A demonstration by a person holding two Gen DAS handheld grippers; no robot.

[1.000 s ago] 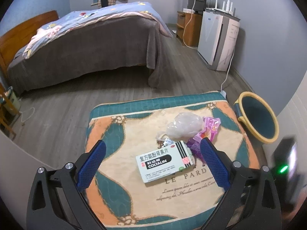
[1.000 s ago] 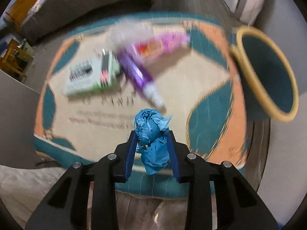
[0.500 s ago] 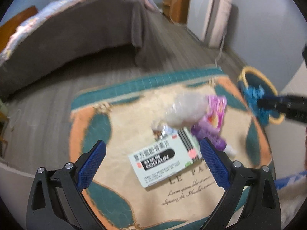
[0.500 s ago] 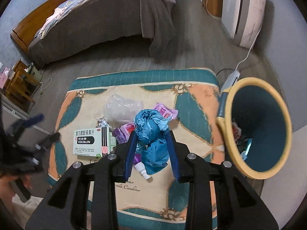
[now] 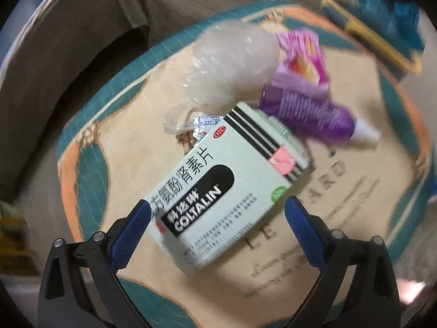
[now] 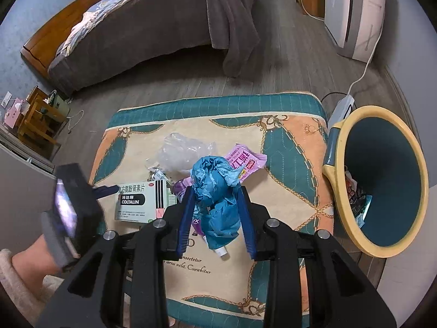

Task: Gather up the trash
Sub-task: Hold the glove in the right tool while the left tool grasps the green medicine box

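My left gripper (image 5: 217, 209) is open, its blue fingers straddling the near end of a pale green COLTALIN medicine box (image 5: 221, 188) that lies on the mat; no pad touches it. Beyond the box lie a crumpled clear plastic bag (image 5: 232, 63), a purple tube (image 5: 314, 114) and a pink wrapper (image 5: 303, 52). My right gripper (image 6: 217, 205) is shut on a crumpled blue paper wad (image 6: 218, 191), held above the mat, left of the yellow-rimmed teal bin (image 6: 382, 180). The box (image 6: 136, 202) shows there too, with the left gripper blurred at its left end.
The trash lies on a teal, orange and cream mat (image 6: 289, 147) on a wooden floor. The bin holds some trash at its bottom. A bed (image 6: 164, 30) stands behind, a white appliance (image 6: 355, 13) with a cable at the back right. A sleeve (image 6: 16, 276) shows at lower left.
My left gripper has come down and rolled over the medicine box, which now fills its view. My right gripper lifted the blue wad over the mat, then held still.
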